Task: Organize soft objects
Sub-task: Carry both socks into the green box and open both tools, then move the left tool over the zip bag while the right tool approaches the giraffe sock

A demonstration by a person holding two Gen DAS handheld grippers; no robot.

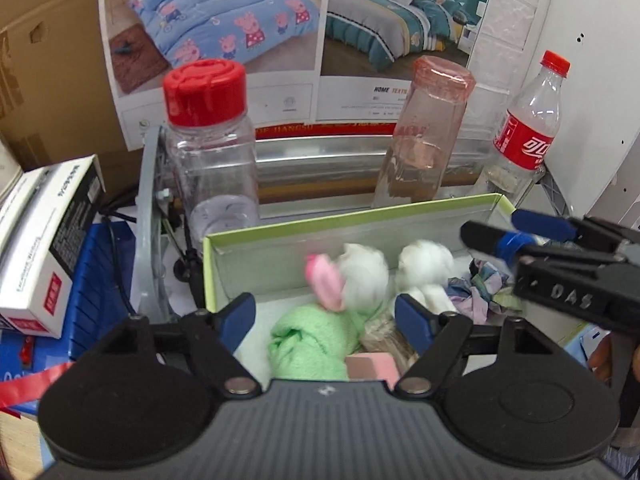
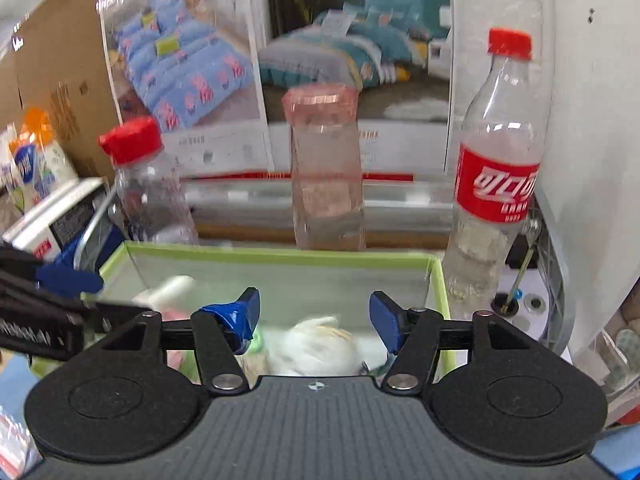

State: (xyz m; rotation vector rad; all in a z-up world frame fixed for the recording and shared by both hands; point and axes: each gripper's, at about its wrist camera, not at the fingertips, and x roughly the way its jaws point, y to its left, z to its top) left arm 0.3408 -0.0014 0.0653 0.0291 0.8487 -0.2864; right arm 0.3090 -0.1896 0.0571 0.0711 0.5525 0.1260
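Note:
A green-rimmed open box (image 1: pixel 348 222) holds soft things: a green towel (image 1: pixel 308 340), a white plush with a pink ear (image 1: pixel 352 276), a second white plush (image 1: pixel 426 262), a pink sponge (image 1: pixel 372 364) and a patterned cloth (image 1: pixel 480 288). My left gripper (image 1: pixel 326 320) is open and empty above the box's near side. My right gripper (image 2: pixel 314 316) is open and empty over the same box (image 2: pixel 280 256), above a white plush (image 2: pixel 316 344). The right gripper also shows in the left wrist view (image 1: pixel 560 256), at the box's right end.
Behind the box stand a red-capped clear jar (image 1: pixel 208 148), a pink tumbler (image 1: pixel 424 132) and a cola bottle (image 1: pixel 528 120). A white carton (image 1: pixel 44 240) lies on blue packaging at the left. Bedding posters and a cardboard box fill the back.

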